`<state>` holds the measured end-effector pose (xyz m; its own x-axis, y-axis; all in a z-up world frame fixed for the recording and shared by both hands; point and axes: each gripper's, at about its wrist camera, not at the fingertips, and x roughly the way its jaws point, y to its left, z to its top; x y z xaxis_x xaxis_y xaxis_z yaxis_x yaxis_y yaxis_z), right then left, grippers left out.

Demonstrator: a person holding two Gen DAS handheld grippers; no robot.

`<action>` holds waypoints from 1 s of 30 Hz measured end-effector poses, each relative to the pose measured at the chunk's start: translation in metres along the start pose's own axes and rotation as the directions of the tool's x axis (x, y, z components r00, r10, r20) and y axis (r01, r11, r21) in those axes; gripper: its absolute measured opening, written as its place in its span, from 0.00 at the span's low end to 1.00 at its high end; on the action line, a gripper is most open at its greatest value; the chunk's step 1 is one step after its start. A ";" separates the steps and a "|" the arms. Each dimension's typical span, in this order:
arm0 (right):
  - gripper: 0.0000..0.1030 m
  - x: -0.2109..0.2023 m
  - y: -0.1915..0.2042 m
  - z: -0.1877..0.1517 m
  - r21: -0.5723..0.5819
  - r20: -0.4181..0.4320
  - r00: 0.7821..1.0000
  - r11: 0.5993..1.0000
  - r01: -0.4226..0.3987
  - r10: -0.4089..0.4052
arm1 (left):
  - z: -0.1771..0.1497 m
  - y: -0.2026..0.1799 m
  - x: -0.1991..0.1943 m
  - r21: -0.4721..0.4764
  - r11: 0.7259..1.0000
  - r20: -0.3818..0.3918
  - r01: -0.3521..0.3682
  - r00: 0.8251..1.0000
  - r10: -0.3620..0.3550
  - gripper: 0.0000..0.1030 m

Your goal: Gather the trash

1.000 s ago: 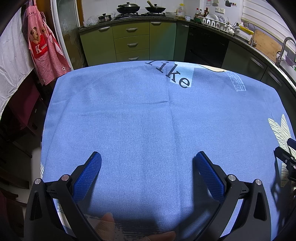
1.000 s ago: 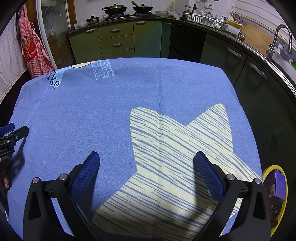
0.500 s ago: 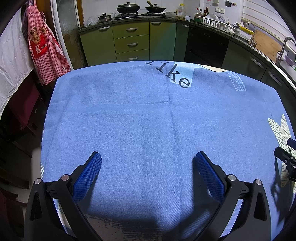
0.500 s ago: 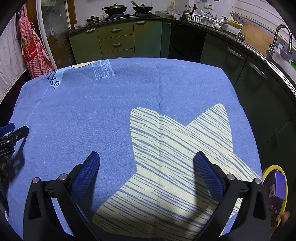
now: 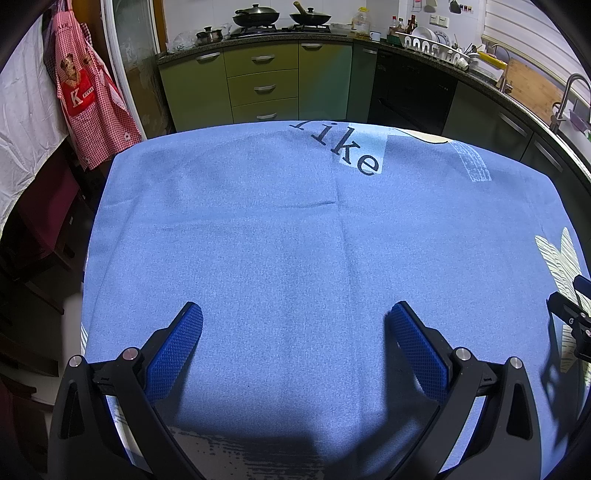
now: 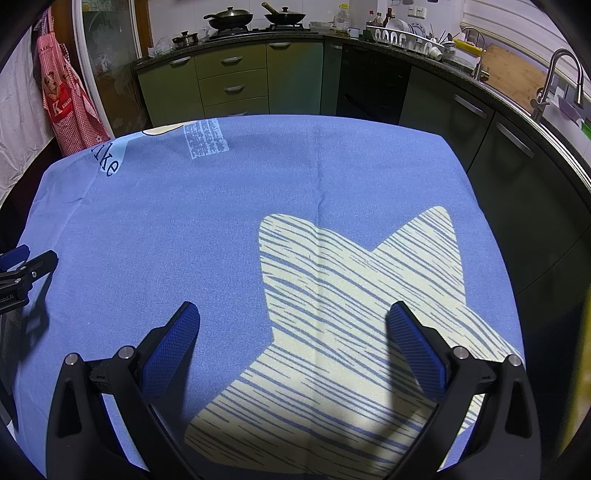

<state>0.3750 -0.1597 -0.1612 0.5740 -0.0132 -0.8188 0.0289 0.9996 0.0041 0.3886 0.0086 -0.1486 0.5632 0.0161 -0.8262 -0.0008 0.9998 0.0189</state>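
Note:
My left gripper point(image 5: 295, 314) is open and empty above the near edge of a table covered with a blue cloth point(image 5: 280, 229). My right gripper point(image 6: 293, 314) is open and empty above the same cloth point(image 6: 221, 221), over its cream leaf print point(image 6: 354, 295). No trash item shows on the cloth in either view. The right gripper's tip shows at the right edge of the left wrist view point(image 5: 576, 314). The left gripper's tip shows at the left edge of the right wrist view point(image 6: 26, 269).
Green kitchen cabinets point(image 5: 262, 88) and a counter with pans point(image 5: 255, 16) stand behind the table. A red checked apron point(image 5: 85, 99) hangs at the left. A sink tap point(image 6: 554, 74) is on the right counter. The table's edges drop off on the left and right.
A hand seen at the bottom of the left wrist view one second ago is gone. The yellow-rimmed bin at the right wrist view's lower right is now dark and out of sight. Both grippers stay still.

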 end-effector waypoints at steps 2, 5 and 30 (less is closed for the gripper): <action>0.95 0.000 0.000 0.000 0.000 0.000 1.000 1.000 0.000 0.000 | 0.000 0.000 0.000 0.000 1.000 0.000 0.000 1.000 0.000 0.97; 0.95 0.000 0.000 0.000 0.000 0.000 1.000 1.000 0.000 0.000 | 0.000 0.000 0.000 0.000 1.000 0.000 0.000 1.000 0.000 0.97; 0.95 0.001 0.000 0.001 0.000 0.000 1.000 1.000 0.001 -0.001 | 0.000 0.000 0.000 0.000 1.000 0.000 0.000 1.000 0.000 0.97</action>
<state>0.3769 -0.1597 -0.1616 0.5741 -0.0138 -0.8187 0.0288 0.9996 0.0034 0.3881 0.0084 -0.1484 0.5633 0.0161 -0.8261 -0.0009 0.9998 0.0189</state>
